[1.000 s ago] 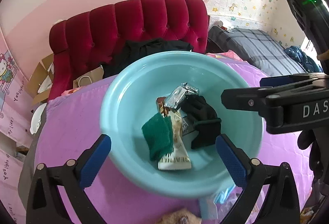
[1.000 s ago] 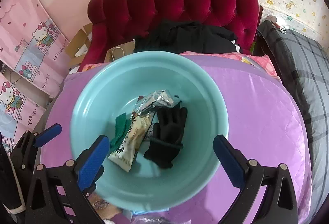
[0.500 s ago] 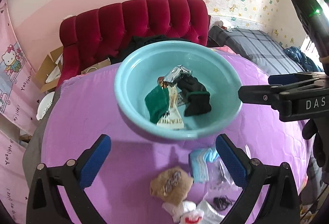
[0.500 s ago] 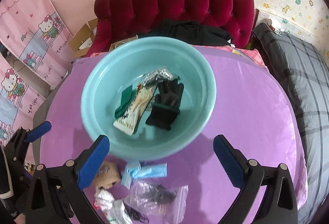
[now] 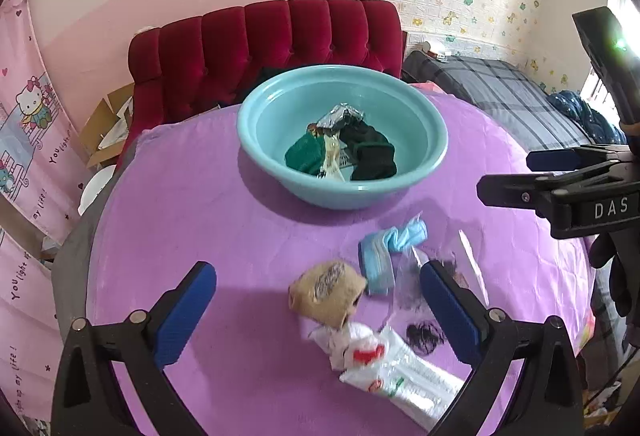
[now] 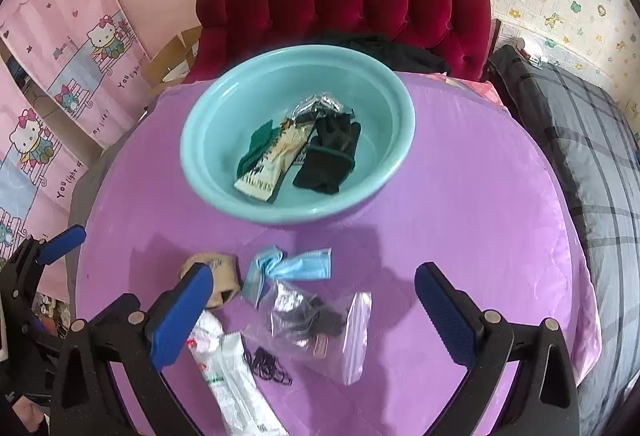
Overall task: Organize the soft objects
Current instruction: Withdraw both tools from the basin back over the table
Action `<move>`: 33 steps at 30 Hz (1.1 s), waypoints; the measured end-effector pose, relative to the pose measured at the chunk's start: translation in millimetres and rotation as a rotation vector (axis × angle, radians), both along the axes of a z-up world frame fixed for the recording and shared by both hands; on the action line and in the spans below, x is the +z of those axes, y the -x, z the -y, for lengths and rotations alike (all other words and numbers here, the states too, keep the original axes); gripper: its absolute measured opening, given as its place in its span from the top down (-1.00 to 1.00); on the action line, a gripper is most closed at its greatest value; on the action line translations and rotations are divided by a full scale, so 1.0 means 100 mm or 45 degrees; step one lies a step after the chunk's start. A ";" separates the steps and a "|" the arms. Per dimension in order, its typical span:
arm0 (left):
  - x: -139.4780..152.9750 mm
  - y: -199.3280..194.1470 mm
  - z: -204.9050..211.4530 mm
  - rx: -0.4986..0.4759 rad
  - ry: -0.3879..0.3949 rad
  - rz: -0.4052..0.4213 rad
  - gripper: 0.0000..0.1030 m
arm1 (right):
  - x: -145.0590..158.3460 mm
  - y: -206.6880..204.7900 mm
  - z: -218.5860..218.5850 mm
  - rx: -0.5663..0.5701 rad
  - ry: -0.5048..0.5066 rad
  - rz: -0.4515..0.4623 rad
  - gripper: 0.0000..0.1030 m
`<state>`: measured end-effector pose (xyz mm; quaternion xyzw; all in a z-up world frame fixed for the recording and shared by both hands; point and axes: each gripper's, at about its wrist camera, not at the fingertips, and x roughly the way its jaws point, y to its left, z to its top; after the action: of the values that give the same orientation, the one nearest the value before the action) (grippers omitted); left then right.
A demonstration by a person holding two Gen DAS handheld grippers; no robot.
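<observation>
Now that both grippers have pulled back from over the teal basin (image 6: pixel 200 172), the near half of the purple table (image 6: pixel 460 196) has come into view — a second ago only the basin filled both views. Left gripper (image 5: pixel 316 312) and right gripper (image 6: pixel 312 312) both hang with jaws spread wide, holding nothing. Basin already holds a green cloth (image 6: pixel 254 148), a snack packet (image 6: pixel 276 160) and a black glove (image 6: pixel 328 160). Left out on the table, near the basin: blue face mask (image 6: pixel 288 268), tan pouch (image 5: pixel 326 292), clear zip bag (image 6: pixel 320 324), white wrapper (image 5: pixel 400 368), black hair ties (image 6: pixel 268 360). Reads as a drop just finished — next pick likely the mask or pouch, both between the jaws.
</observation>
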<state>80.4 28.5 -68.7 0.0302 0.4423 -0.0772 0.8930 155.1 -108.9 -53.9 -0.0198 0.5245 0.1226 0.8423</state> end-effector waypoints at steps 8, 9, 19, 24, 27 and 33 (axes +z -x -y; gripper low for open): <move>-0.11 0.37 -0.05 -0.014 -0.002 -0.002 -1.00 | -0.15 0.36 -0.02 0.027 0.017 -0.018 -1.00; -0.12 0.40 -0.06 -0.018 0.000 -0.005 -1.00 | -0.18 0.40 -0.02 0.032 0.023 -0.020 -1.00; -0.43 0.67 -0.11 -0.016 0.008 -0.058 -1.00 | -0.53 0.73 -0.06 0.038 0.028 -0.078 -1.00; -0.61 0.77 -0.11 -0.019 0.010 -0.098 -1.00 | -0.73 0.85 -0.11 0.065 0.046 -0.120 -1.00; -0.69 0.80 -0.13 -0.015 0.012 -0.115 -1.00 | -0.82 0.90 -0.15 0.089 0.043 -0.153 -1.00; -0.84 0.84 -0.17 0.004 0.027 -0.140 -1.00 | -1.05 0.96 -0.32 0.162 0.022 -0.227 -1.00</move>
<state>-3.8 45.1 -152.3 0.0158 0.4900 -0.0820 0.8677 59.2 -76.9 -158.6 -0.0493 0.5960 0.1728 0.7826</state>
